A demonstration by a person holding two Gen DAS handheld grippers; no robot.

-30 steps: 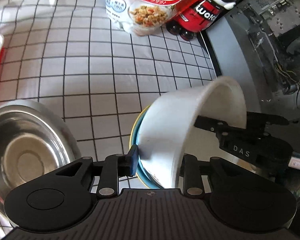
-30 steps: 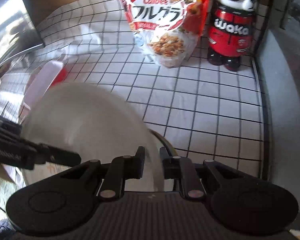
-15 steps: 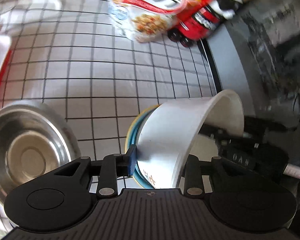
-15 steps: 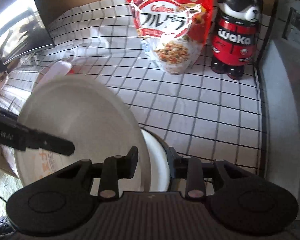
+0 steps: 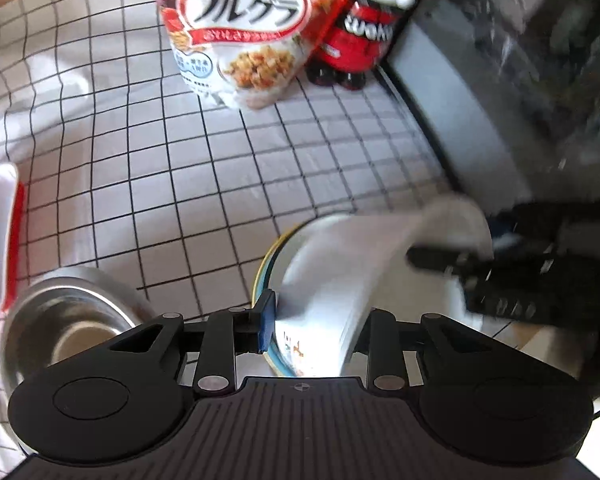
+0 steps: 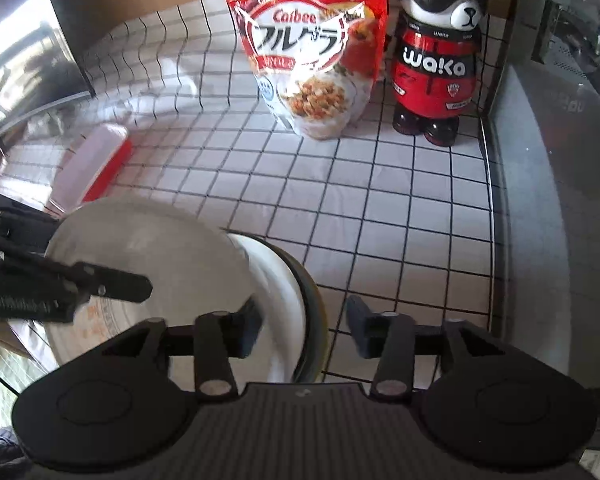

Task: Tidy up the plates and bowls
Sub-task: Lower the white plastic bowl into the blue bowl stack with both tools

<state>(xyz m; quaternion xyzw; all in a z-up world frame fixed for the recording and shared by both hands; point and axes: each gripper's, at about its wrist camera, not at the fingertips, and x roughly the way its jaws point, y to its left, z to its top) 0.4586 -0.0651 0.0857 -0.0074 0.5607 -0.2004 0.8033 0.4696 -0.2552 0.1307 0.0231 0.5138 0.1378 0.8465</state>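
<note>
White bowl [image 5: 340,276], tilted over the plate [image 6: 296,304] in front of the granola bag [image 6: 304,44], stays pinched at its rim by the left gripper [image 5: 314,320]; the right gripper [image 6: 302,328], jaws just spreading, straddles the plate's edge.

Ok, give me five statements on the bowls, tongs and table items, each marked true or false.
1. The left tongs grip the tilted white bowl. True.
2. The right tongs are shut on the bowl's rim. False: their jaws have just been opening and stand apart.
3. A steel bowl sits left of the white bowl. True.
4. The cereal bag lies flat. False: it stands upright.
5. The bear bottle stands left of the bag. False: it stands right of it.
</note>
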